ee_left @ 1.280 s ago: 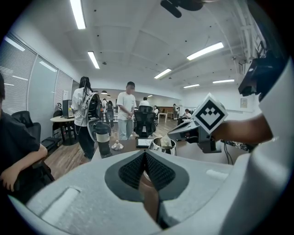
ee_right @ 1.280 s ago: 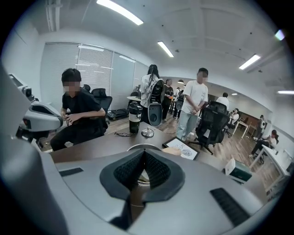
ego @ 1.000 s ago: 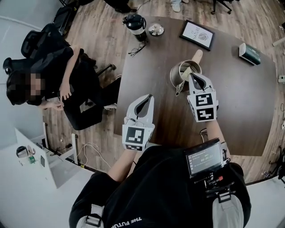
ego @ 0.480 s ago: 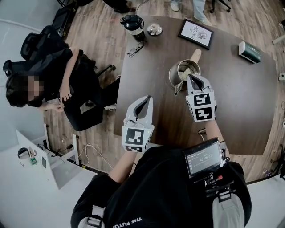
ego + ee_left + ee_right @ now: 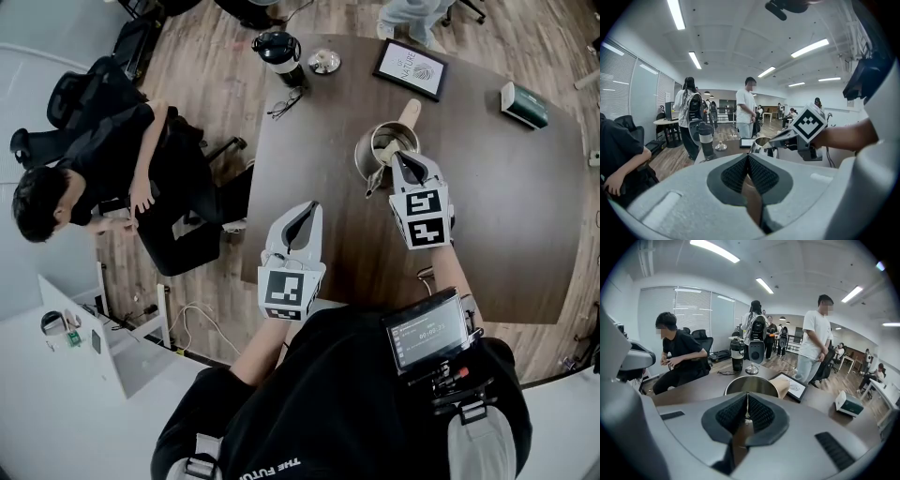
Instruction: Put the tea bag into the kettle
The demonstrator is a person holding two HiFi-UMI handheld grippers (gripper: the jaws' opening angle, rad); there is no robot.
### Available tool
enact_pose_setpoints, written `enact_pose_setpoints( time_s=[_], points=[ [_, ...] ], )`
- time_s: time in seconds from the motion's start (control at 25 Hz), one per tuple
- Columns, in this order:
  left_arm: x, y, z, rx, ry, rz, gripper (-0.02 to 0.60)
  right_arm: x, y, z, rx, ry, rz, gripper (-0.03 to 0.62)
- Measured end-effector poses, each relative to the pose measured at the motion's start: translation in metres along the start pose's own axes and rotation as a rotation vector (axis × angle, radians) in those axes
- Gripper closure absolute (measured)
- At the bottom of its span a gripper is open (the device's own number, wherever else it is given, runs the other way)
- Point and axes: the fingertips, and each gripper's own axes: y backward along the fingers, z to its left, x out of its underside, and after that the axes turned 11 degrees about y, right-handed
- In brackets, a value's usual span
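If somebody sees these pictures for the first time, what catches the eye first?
The two grey grippers with marker cubes stand out: the right gripper, jaws together, hovers at the rim of the steel kettle on the table, the left gripper hangs shut over its near edge. A seated person is left of the table.

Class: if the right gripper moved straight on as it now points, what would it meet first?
Most likely the kettle, whose open rim sits just beyond the right gripper, though depth is unclear.
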Motion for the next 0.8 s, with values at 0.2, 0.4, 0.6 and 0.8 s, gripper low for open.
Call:
enact_pose_setpoints(
  time_s=[0.2,0.4,0.6,0.8],
  points=[
    [0.000,0.009,-0.001,-0.010,-0.009,-0.013,0.577,-0.002,0.002,0.002,-0.014,0.022,-0.010,0.583],
    [0.002,0.018,0.000,-0.026,-0.007,-0.019,0.577,0.003,0.007,0.002,-0.003,0.035,-0.002,0.583],
    [0.000,0.026,-0.004,-0.022,-0.015,-0.040,0.577,0.001,0.024,0.007,0.006,0.075,-0.010,0.583],
    [-0.007,0.034,-0.016,0.009,-0.037,-0.069,0.577,-0.009,0.057,0.012,0.043,0.077,-0.057,0.583]
  ],
)
